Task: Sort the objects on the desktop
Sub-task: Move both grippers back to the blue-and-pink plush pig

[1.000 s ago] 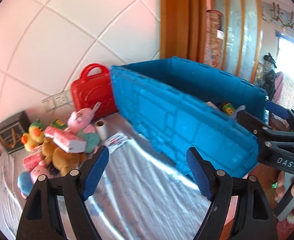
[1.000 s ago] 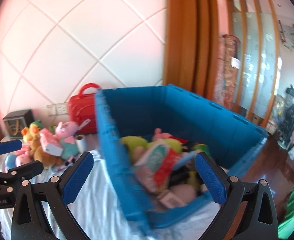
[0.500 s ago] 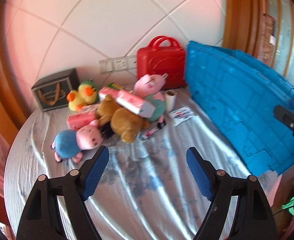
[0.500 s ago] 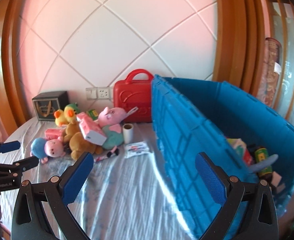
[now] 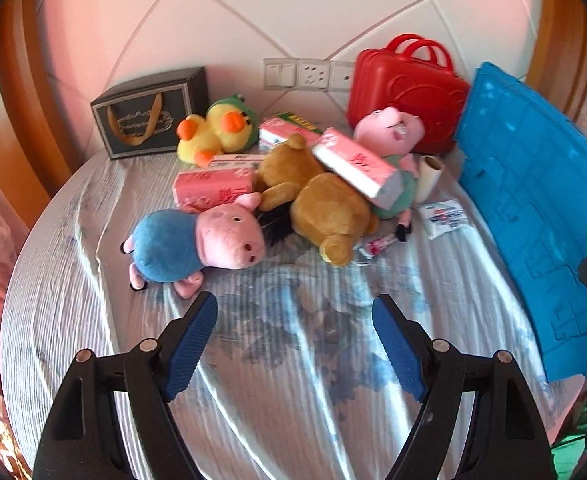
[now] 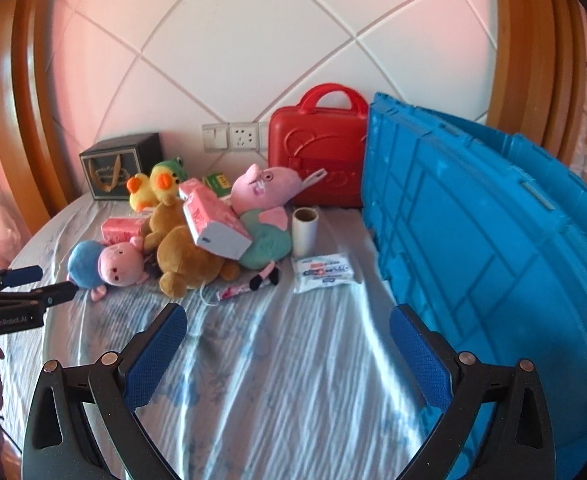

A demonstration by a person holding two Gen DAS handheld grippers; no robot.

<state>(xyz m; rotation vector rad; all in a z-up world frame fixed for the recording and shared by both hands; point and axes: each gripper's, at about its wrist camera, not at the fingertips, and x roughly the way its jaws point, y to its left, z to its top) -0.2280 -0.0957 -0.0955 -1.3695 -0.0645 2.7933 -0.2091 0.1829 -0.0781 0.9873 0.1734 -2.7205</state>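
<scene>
Toys heaped: two pigs [image 5: 197, 242], one bear [image 5: 325, 208], one duck [image 5: 213, 134].

Wrinkled striped cloth [image 5: 293, 380] under the tongs. Ahead, fuzzy plush toys [image 5: 325, 208] and a glossy red plastic case [image 5: 405, 92]; right, matt blue plastic crate [image 6: 493, 240].

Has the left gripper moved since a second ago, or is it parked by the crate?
Yes. The left gripper has swung left, away from the blue crate, which has slid to the right edge of its view; the toy pile now lies ahead.
</scene>
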